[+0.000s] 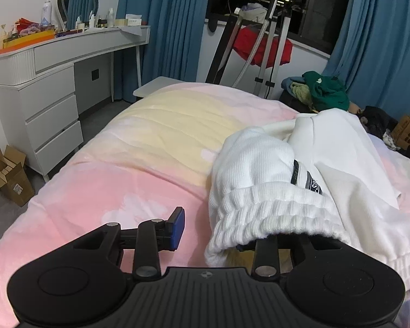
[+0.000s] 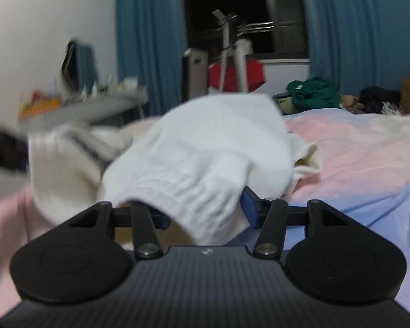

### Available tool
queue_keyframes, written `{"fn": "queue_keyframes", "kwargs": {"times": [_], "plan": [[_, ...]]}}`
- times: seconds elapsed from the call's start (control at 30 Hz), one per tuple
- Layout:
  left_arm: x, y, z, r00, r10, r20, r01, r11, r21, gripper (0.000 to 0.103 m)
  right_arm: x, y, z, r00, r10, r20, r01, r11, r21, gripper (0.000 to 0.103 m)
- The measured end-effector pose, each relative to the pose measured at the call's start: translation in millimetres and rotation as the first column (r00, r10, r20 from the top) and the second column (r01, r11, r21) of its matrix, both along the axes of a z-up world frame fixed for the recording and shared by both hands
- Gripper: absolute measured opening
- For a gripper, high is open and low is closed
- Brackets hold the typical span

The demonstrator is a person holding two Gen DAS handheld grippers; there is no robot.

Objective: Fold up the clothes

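A white sweatshirt with ribbed cuffs lies bunched on the pink and yellow bedspread. My left gripper is open; its left blue pad is bare, and its right finger is hidden inside a ribbed cuff. In the right wrist view, which is blurred, the same garment drapes over my right gripper. The jaws stand wide apart with the ribbed hem between them; the right blue pad shows beside the cloth.
A white vanity desk with bottles stands left of the bed, with cardboard boxes on the floor. A garment steamer stand and red cloth are by the window. A pile of green clothes lies at the far right.
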State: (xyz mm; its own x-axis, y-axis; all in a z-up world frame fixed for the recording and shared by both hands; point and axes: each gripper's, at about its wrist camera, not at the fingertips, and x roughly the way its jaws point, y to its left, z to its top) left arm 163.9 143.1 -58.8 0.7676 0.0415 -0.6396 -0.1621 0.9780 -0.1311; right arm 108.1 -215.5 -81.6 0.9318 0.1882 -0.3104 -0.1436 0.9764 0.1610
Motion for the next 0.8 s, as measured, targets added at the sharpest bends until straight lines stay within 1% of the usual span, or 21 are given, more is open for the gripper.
{"fn": "queue_keyframes", "kwargs": {"times": [0.03,0.07,0.1,0.17,0.2,0.27,0.33,0.37,0.43,0.5,0.53,0.57,0.67,0.73,0.8], "plan": [[1,-1,0,1.0,0.002,-0.001,-0.002,1.0,0.003,0.038,2,-5,-1,1.0,-0.024,-0.011,0.024,1.0,0.02,0.053],[1,-2,0,1.0,0.002,-0.002,-0.002,1.0,0.007,0.039,6,-10,-5,0.998,-0.046,-0.045,0.047,0.998,0.03,0.052],[1,-4,0,1.0,0.002,-0.002,-0.002,1.0,0.011,0.039,11,-13,-10,0.994,-0.062,-0.088,0.065,0.997,0.032,0.049],[2,-6,0,1.0,-0.001,-0.001,0.001,1.0,0.018,0.041,17,-18,-20,0.983,-0.078,-0.165,0.085,0.996,0.033,0.036],[2,-7,0,1.0,-0.002,-0.001,0.002,1.0,0.024,0.041,17,-19,-22,0.981,-0.078,-0.179,0.086,0.996,0.038,0.034],[0,-7,1,1.0,-0.001,-0.001,0.001,1.0,0.032,0.042,12,-19,-20,0.983,-0.08,-0.167,0.088,0.995,0.042,0.025],[0,-5,1,1.0,0.0,-0.004,0.0,1.0,0.031,0.043,4,-18,-13,0.988,-0.082,-0.133,0.088,0.995,0.04,0.02],[-1,-4,1,1.0,0.001,-0.005,-0.001,1.0,0.028,0.044,0,-17,-9,0.99,-0.083,-0.112,0.088,0.995,0.041,0.017],[-1,-1,2,1.0,0.002,-0.008,-0.002,1.0,0.02,0.045,-8,-19,-1,0.994,-0.088,-0.07,0.092,0.994,0.056,0.015],[-1,1,1,1.0,-0.001,-0.016,0.001,1.0,0.015,0.05,-16,-21,8,0.994,-0.106,-0.031,0.108,0.991,0.075,0.015],[0,1,0,1.0,-0.005,-0.029,0.006,1.0,0.023,0.057,-19,-23,12,0.993,-0.117,-0.018,0.118,0.989,0.085,0.015],[1,0,-2,0.999,-0.012,-0.046,0.013,0.999,0.041,0.06,-20,-25,14,0.992,-0.126,-0.012,0.127,0.988,0.093,0.015],[4,-10,-11,0.994,-0.055,-0.093,0.066,0.991,0.12,0.061,-17,-25,12,0.989,-0.14,-0.039,0.143,0.987,0.078,0.015],[5,-17,-16,0.991,-0.077,-0.113,0.097,0.978,0.186,0.064,-11,-24,5,0.986,-0.144,-0.081,0.148,0.988,0.037,0.015],[5,-23,-18,0.989,-0.092,-0.12,0.119,0.962,0.244,0.068,-6,-22,-1,0.984,-0.134,-0.113,0.137,0.99,0.018,0.015]]}}
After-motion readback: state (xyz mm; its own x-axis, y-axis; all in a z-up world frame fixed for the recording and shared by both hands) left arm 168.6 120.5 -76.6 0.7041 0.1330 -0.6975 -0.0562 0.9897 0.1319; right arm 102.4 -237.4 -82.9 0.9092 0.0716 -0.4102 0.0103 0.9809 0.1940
